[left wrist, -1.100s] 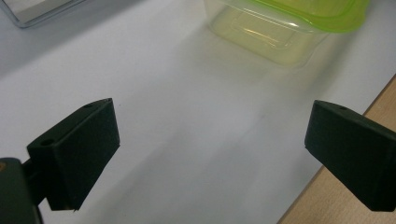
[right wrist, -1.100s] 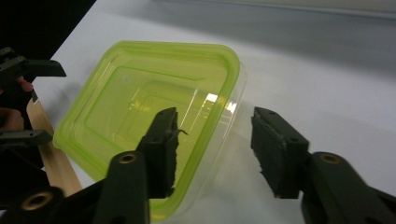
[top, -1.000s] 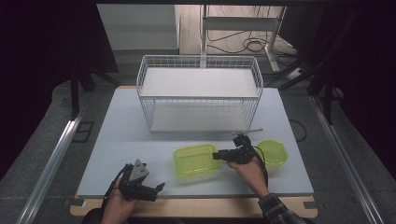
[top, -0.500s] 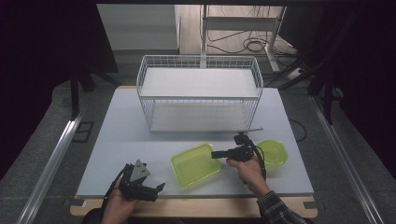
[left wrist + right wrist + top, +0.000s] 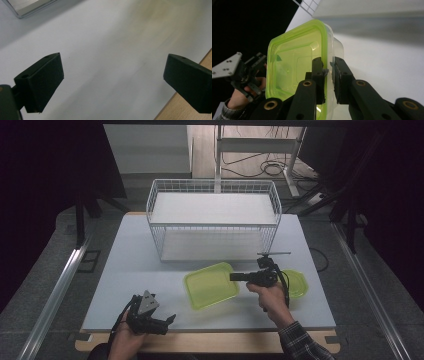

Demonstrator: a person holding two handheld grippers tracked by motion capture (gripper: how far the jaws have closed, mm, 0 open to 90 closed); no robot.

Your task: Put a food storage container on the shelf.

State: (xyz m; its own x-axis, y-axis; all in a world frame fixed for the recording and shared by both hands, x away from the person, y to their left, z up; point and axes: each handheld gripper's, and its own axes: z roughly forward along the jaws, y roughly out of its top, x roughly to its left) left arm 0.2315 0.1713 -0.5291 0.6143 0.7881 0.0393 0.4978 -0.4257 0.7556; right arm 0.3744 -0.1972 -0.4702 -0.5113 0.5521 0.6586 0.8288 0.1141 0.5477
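The right tool [image 5: 234, 277] is clamped on the right rim of the yellow-green square plastic container [image 5: 210, 285], which extends leftward, tilted; the left tool [image 5: 167, 320] gapes empty.

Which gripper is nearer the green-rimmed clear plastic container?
Right. The right gripper is clamped on the green-rimmed clear plastic container; the left gripper rests apart near the table's front edge.

**Left gripper view: jaws and table surface**

We record the left gripper [image 5: 112, 82] with its two black jaws spread wide, nothing between them. Beneath lies the pale tabletop [image 5: 105, 50]. A wooden edge [image 5: 175, 110] sits beside the right jaw; a metal rail [image 5: 27, 7] lies far ahead, left.
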